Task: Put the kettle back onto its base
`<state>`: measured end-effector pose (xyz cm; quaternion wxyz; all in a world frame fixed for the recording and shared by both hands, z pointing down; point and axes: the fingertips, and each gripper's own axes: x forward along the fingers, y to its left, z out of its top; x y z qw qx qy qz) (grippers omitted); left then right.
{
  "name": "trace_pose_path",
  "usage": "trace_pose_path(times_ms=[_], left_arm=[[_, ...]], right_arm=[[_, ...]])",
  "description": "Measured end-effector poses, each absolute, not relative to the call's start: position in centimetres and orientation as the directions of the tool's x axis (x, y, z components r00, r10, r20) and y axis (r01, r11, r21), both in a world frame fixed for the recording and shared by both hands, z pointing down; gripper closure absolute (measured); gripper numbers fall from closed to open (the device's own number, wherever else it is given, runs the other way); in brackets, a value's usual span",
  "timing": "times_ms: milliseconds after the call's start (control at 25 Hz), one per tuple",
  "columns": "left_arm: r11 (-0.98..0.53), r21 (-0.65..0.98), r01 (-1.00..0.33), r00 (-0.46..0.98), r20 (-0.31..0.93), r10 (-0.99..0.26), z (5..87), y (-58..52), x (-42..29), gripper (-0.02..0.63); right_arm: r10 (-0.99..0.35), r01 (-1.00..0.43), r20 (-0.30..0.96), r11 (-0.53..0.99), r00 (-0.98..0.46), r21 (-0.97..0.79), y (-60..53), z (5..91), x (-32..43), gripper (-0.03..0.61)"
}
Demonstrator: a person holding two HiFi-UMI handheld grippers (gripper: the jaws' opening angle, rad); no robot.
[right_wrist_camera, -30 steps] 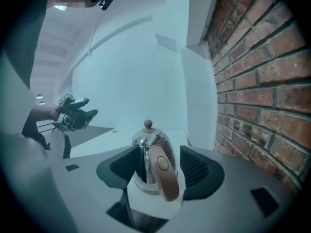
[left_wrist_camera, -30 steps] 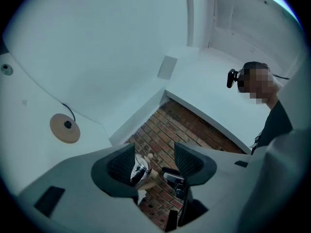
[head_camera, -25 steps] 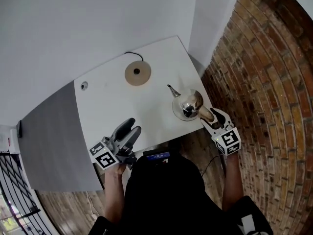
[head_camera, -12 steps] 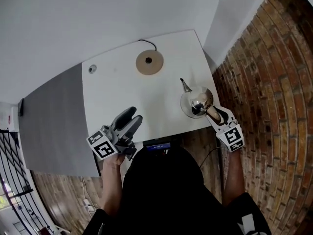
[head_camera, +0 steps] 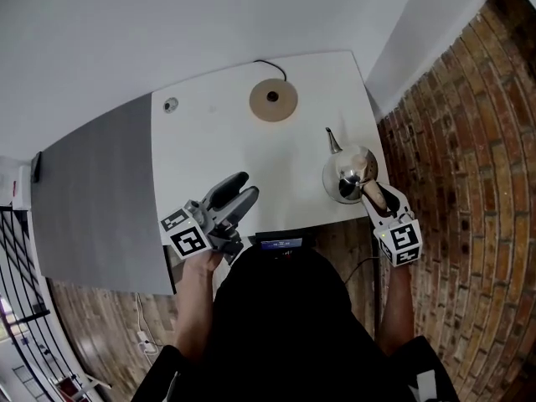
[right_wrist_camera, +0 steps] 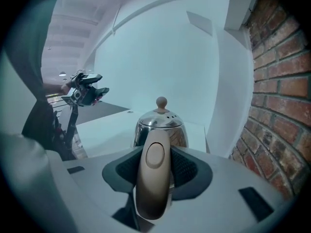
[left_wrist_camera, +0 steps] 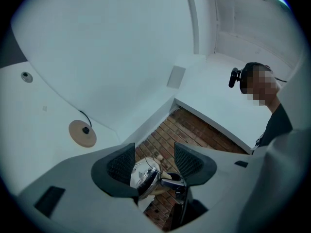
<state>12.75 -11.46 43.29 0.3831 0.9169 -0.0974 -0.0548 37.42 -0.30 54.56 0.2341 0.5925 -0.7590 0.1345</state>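
Kettle (head_camera: 349,174) is seen at counter's (head_camera: 218,141) 4 o'clock edge, base (head_camera: 273,100) well apart at its 10 o'clock. Right gripper (head_camera: 374,195) fingers have just been closing, handle (right_wrist_camera: 153,178) pinched; left gripper (head_camera: 244,185) fingers are spread wide, empty. Kettle could be dropped if gripped loosely.

In the right gripper view the kettle (right_wrist_camera: 160,122) shows only its lid and upper body; its own handle (right_wrist_camera: 153,178) covers the rest, spout included. In the head view, the person's head (head_camera: 280,308) hides part of the near edge of the bench (head_camera: 209,149) and most of a dark device (head_camera: 280,243) there. The small round fitting (head_camera: 171,105) is too small to identify.
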Motion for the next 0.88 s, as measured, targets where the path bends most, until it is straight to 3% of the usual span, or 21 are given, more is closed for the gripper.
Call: trace_pose_path(times_ms=[880], left_arm=[[-0.661,0.747,-0.070,0.944,-0.164,-0.285,43.7,-16.1,5.8,0.362]], right_arm=[[-0.862,-0.990,0.490,0.137,-0.131,-0.024,-6.0,49.2,33.8,0.422]])
